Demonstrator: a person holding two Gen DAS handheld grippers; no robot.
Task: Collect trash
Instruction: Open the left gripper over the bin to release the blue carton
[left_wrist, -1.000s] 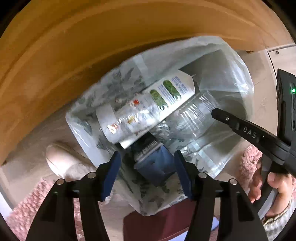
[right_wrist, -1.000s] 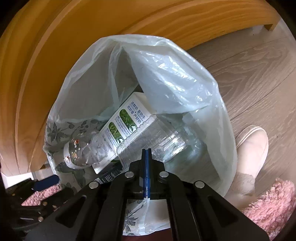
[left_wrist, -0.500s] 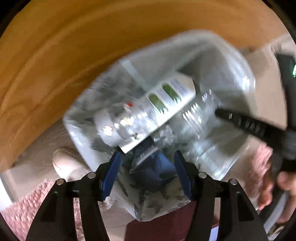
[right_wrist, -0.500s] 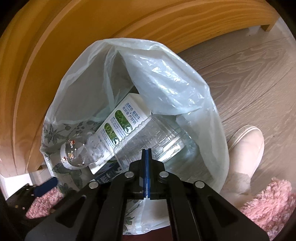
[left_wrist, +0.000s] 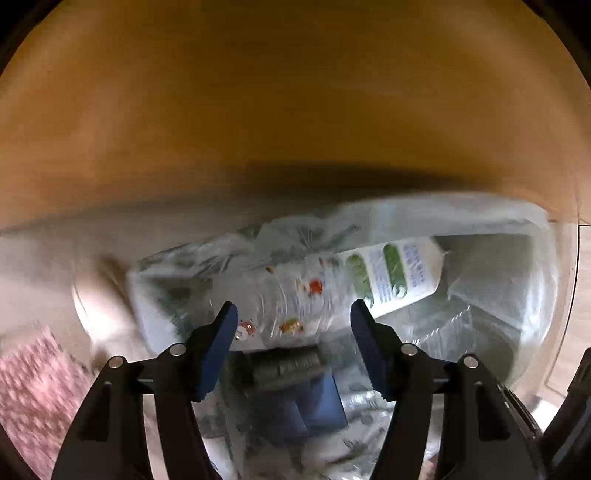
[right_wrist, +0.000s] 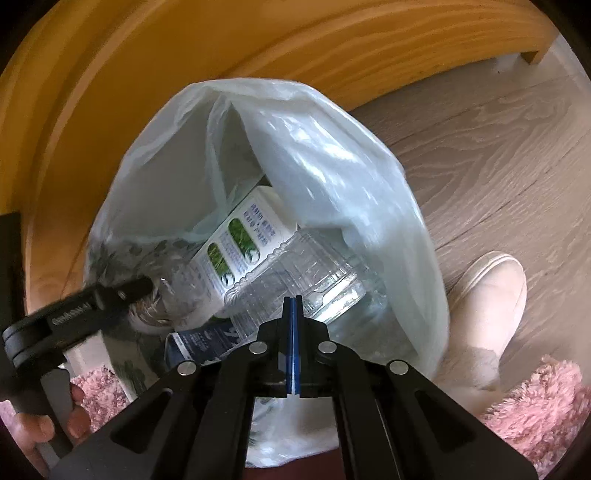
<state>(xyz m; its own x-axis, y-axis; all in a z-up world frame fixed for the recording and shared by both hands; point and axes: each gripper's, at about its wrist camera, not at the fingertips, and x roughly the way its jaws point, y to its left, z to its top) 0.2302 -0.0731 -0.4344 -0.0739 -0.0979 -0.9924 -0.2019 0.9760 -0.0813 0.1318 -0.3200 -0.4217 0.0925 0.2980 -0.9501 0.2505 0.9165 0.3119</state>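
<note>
While the left gripper (left_wrist: 290, 325) is opening, empty, above the trash bag (right_wrist: 332, 177), its rim is pinched by the right gripper (right_wrist: 293, 308); a carton (right_wrist: 240, 236) and bottle (right_wrist: 306, 273) are held inside.

Left wrist view: looks almost straight down between its own two fingers, close over the mouth of the trash bag (left_wrist: 491, 236); wooden furniture (left_wrist: 295, 110) fills the upper half; frame blurred.

Right wrist view: steeply downward from the opposite rim of the bag, a little farther back; floor (right_wrist: 498, 155) at right.

Shared: bag interior, the green-labelled carton (left_wrist: 391, 273) (right_wrist: 240, 240), the clear bottle (right_wrist: 306, 280), the wooden furniture.
</note>
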